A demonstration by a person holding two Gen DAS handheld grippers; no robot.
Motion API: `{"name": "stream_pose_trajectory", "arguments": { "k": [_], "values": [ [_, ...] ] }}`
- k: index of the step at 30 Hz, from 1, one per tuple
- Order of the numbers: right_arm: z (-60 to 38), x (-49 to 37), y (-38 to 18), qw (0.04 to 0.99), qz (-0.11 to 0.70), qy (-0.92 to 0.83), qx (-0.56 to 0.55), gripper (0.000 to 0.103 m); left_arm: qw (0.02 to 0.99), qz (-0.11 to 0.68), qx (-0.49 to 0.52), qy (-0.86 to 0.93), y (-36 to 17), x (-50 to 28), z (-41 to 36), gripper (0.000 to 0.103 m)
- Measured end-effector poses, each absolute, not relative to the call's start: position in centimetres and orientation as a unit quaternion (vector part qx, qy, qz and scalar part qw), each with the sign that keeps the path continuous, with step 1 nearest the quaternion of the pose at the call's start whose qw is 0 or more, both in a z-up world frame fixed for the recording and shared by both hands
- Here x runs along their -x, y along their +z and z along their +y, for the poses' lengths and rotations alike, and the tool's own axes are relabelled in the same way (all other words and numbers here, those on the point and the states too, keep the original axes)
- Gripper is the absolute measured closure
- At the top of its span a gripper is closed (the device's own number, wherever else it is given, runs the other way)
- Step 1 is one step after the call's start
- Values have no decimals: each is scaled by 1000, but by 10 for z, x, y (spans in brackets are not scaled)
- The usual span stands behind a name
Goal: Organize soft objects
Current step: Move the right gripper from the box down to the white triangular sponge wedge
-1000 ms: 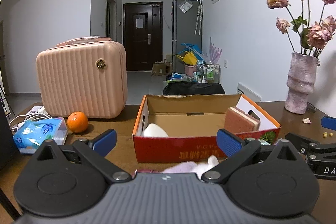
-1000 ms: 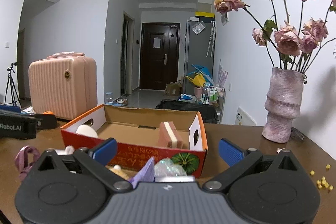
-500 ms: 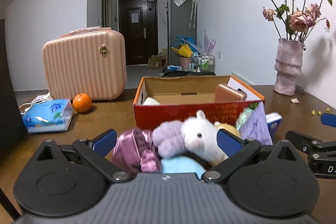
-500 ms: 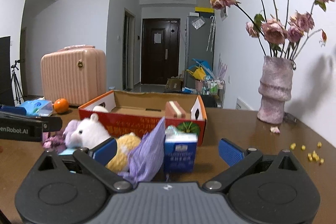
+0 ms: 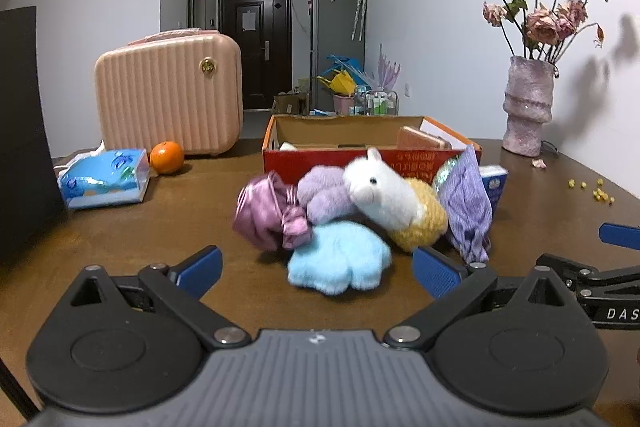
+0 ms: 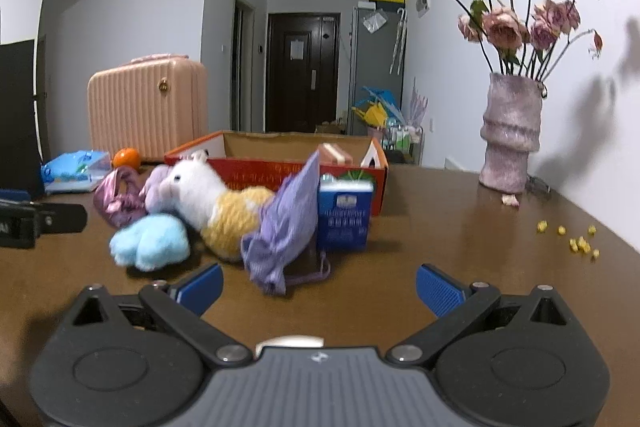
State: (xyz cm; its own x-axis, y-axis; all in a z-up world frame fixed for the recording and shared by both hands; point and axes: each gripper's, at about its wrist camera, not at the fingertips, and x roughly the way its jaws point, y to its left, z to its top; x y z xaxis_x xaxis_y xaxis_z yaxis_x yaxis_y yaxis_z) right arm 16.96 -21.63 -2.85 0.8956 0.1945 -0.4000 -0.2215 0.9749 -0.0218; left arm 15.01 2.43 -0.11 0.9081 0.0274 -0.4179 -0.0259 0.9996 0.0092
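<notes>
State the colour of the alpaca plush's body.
The alpaca plush has a yellow body and white head; the right wrist view shows it best.

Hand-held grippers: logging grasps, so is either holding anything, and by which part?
Nothing is held: left hand-held gripper and right hand-held gripper are both open, empty.

White walls line a hallway to a dark wooden door (image 5: 259, 43); a tall grey fridge (image 5: 338, 41) stands beside it.

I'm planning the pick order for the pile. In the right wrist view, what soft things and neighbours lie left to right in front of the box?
Satin scrunchie → blue plush paw → alpaca plush → purple cloth pouch → blue carton.
</notes>
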Motion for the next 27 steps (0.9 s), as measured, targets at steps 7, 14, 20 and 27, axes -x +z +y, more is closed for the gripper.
{"name": "stream_pose_trajectory", "arguments": {
  "k": [7, 14, 20, 27],
  "values": [
    [-215, -154, -35, 973, 201, 101, 43, 0, 975, 221, -15, 9, -11, -141, 22, 0],
    [-209, -158, -39, 970, 216, 102, 53, 0, 975, 224, -9, 10, -13, -143, 22, 0],
    [-207, -167, -46, 961, 250, 99, 61, 3, 974, 227, -8, 10, -14, -143, 24, 0],
    [-205, -178, -57, 948, 297, 102, 61, 19, 973, 231, -6, 10, -16, -144, 25, 0]
  ]
}}
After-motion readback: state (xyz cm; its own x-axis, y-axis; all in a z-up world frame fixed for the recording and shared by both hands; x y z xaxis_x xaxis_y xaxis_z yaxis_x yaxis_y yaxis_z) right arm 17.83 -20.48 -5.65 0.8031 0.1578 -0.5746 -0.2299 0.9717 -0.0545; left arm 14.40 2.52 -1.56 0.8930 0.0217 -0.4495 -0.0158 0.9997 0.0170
